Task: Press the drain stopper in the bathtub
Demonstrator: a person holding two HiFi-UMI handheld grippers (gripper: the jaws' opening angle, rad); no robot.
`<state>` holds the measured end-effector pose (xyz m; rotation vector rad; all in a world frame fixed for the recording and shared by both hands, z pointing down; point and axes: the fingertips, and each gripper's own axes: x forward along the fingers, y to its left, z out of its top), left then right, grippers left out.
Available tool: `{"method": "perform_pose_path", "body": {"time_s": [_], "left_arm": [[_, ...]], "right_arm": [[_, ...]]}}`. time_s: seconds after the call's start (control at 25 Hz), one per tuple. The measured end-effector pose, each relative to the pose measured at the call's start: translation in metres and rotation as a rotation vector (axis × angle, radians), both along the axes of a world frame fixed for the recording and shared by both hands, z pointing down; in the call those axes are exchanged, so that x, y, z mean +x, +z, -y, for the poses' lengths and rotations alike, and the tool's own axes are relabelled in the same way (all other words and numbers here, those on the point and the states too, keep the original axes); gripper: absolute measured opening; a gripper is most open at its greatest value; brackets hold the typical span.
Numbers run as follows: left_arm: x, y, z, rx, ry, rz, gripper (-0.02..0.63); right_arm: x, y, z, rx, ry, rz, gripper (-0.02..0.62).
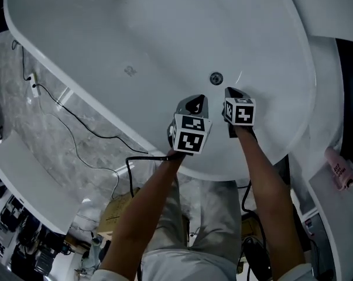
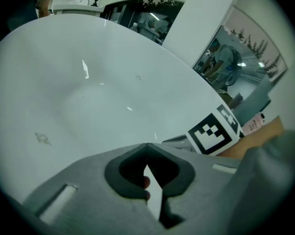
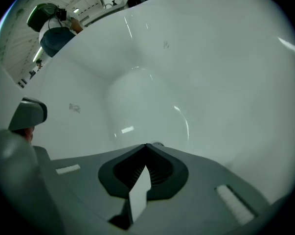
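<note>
1. The round dark metal drain stopper (image 1: 216, 78) sits in the floor of the white glossy bathtub (image 1: 135, 34), just ahead of both grippers.
2. The right gripper (image 1: 229, 91) has its jaws together and nothing between them. It is probably closed to give a blunt tip for pushing, and its tip is near the stopper but not touching.
3. The left gripper (image 1: 201, 98) is also pinched closed and empty, hanging beside the right one. It looks idle.
4. A pink bottle (image 1: 338, 168) stands on the tub ledge and a black cable (image 1: 76, 122) lies on the marbled floor, both well apart from the stopper. Nothing blocks the stopper.

Bathroom: white bathtub (image 1: 164, 40), marble floor (image 1: 59, 139)
</note>
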<state>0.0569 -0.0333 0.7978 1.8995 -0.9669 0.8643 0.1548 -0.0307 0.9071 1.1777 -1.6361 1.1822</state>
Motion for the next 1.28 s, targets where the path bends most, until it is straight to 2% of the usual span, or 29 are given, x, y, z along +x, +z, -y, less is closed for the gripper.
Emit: {"method": "perform_pose_path", "body": {"time_s": [0.44, 0.6, 0.8, 1.0, 1.28], "left_arm": [[-0.021, -0.114, 0.004, 0.072, 0.015, -0.035, 0.005], [-0.022, -0.161, 0.010, 0.124, 0.029, -0.054, 0.005], [-0.039, -0.235, 0.006, 0.185, 0.016, -0.066, 0.005], [-0.050, -0.311, 0.017, 0.241, -0.021, -0.104, 0.005], [-0.055, -0.427, 0.015, 0.407, -0.009, -0.160, 0.005]], "right_arm": [[-0.021, -0.156, 0.007, 0.172, 0.015, 0.041, 0.002], [-0.027, -0.213, 0.009, 0.239, 0.025, 0.065, 0.002], [-0.051, -0.304, 0.013, 0.326, -0.051, 0.095, 0.002], [-0.073, -0.396, 0.032, 0.451, -0.127, 0.124, 0.002], [-0.094, -0.511, 0.024, 0.595, -0.186, 0.141, 0.000]]}}
